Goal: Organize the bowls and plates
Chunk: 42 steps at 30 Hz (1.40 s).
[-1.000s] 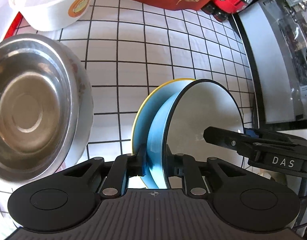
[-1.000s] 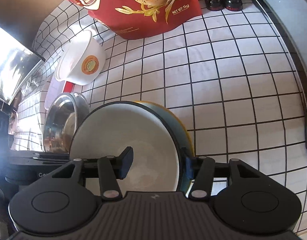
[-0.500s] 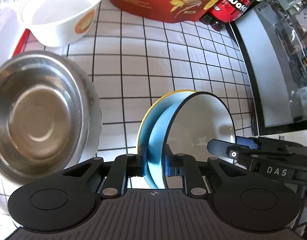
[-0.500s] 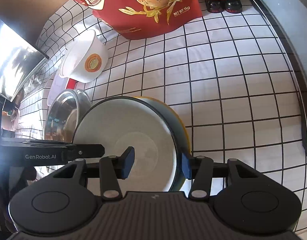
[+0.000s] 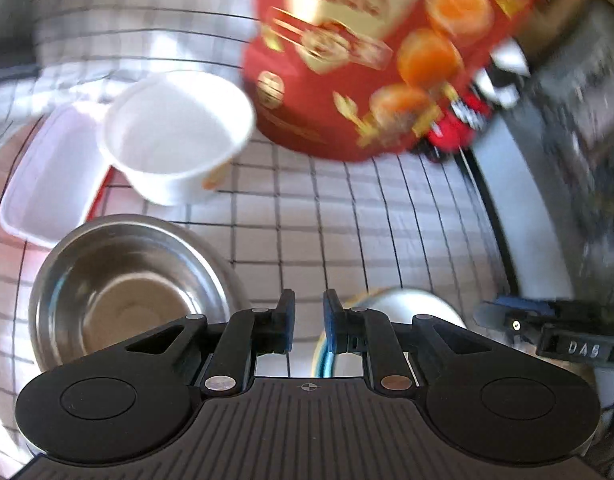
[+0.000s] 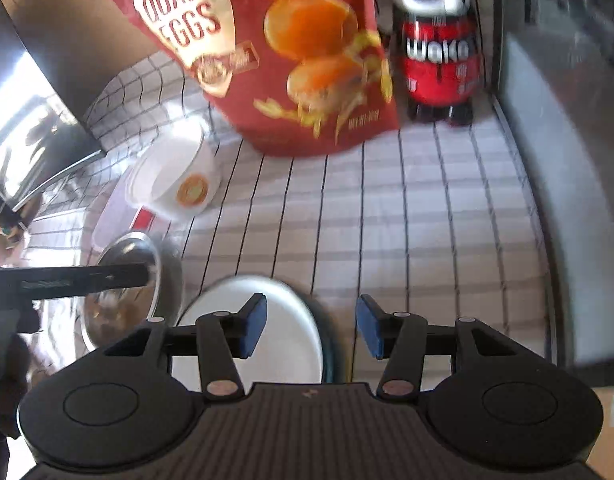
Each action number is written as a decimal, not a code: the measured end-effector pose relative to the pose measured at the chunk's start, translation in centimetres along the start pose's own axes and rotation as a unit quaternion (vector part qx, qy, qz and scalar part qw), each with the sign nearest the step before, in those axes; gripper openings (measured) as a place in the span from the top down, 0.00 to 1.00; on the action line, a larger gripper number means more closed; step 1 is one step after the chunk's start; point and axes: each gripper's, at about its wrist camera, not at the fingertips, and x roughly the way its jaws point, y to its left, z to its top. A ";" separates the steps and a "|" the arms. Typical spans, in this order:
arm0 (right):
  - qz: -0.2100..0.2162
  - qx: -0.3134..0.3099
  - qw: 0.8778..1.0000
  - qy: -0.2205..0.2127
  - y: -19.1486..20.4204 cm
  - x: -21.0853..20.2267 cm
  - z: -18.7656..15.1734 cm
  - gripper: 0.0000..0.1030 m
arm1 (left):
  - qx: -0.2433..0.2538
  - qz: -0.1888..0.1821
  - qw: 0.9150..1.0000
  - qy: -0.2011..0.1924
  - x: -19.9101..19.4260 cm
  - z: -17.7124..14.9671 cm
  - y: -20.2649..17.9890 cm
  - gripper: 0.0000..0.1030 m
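Grippers as I see them: left gripper (image 5: 308, 322) narrowly parted, holding nothing; right gripper (image 6: 311, 327) wide open above the white-lined bowl (image 6: 267, 332) beside the steel bowl (image 5: 123, 292).

The left gripper (image 5: 305, 322) no longer clamps the blue bowl (image 5: 391, 320): its fingers stand slightly parted with nothing between them, pulled back above the checked cloth (image 5: 347, 232), and the bowl now sits low to their right. The right gripper (image 6: 311, 330) is spread wider and drawn back, one finger over the bowl's white inside (image 6: 283, 344). Both views are now motion-blurred, showing more of the red bag (image 6: 291, 60).
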 end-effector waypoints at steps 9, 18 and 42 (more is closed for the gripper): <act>-0.075 -0.090 0.987 -0.109 5.3 0.3 5.4 0.31 | -0.104 0.030 0.989 -0.102 -3.6 5.9 8.6 0.83; -0.048 -0.081 0.989 -0.118 11.8 3.5 10.3 0.16 | -0.096 0.030 0.993 -0.058 2.6 14.4 16.5 0.83; -0.038 0.017 0.997 0.059 9.1 15.6 12.3 0.65 | 0.003 -0.093 0.992 0.088 11.3 14.6 10.9 0.58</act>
